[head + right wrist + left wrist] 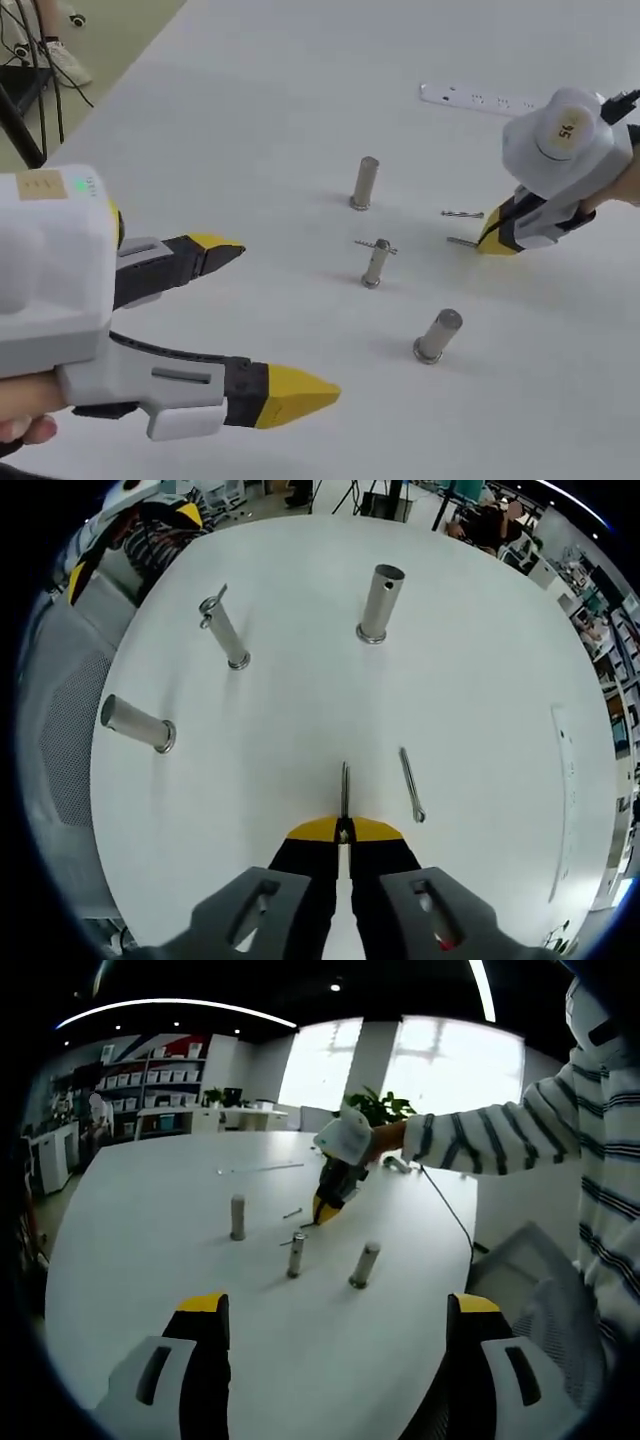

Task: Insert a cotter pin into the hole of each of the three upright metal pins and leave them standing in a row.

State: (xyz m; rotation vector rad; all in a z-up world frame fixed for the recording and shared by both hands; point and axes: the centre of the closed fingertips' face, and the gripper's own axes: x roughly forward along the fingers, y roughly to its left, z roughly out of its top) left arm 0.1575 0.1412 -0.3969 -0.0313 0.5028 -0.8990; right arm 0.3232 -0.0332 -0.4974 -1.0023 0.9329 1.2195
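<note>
Three metal pins stand in a row on the white table (280, 120): a far pin (365, 183), a middle pin (376, 263) with a cotter pin through its top, and a near pin (438, 335). My right gripper (486, 243) is shut on a cotter pin (344, 789) right at the table surface. A second loose cotter pin (461, 213) lies just beyond it. My left gripper (270, 320) is open with nothing between its fingers, hovering to the left of the row. In the left gripper view the three pins (296, 1254) stand ahead, the right gripper (325, 1208) behind them.
A white power strip (478, 99) lies at the far right of the table. A chair and cables sit on the floor beyond the far left table edge (120, 70). A person's striped sleeve (480, 1130) reaches in from the right.
</note>
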